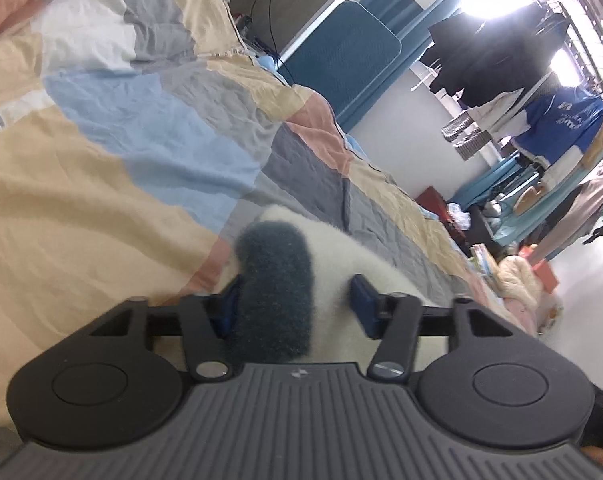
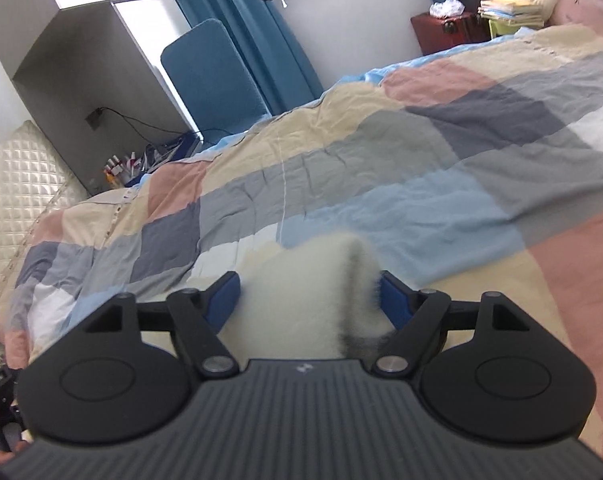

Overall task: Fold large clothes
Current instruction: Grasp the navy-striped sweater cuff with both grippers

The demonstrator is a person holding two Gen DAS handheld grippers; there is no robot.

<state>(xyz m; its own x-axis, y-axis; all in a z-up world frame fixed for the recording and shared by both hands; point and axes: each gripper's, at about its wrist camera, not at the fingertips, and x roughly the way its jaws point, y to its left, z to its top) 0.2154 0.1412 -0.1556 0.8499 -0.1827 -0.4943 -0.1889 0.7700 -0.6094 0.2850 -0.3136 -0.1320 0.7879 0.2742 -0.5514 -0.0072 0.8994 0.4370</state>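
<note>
Through the left wrist camera, the left gripper (image 1: 295,304) has a bunched fold of the fluffy garment (image 1: 341,256) between its blue pads (image 1: 363,304): a dark teal-grey panel of the fleece fills the near-left half of the gap and white pile fills the rest. The left pad is sunk into the pile, while the right pad sits at the edge of the white fleece, so whether the grip has fully bitten cannot be told from this view. Ahead of and below the fingers spreads the patchwork quilt (image 1: 121,160) of the bed, and far beyond to the right clothes hang by a bright window. Through the right wrist camera, the right gripper (image 2: 307,300) stands fairly wide, clamped on a thick upright ridge of the same garment, here cream-white (image 2: 301,296) with a dark fringe near the right pad; the fleece fills the gap from pad to pad. The quilt (image 2: 381,168) lies just under and ahead of the fingers. Judged from these views, both hands are bringing a held edge down toward the bed. To do this well, the left should squeeze firmly before any pull, both hands should keep the edge taut between them and level, and the fabric should be laid flat rather than dropped, so the thick pile does not roll or bunch.
</note>
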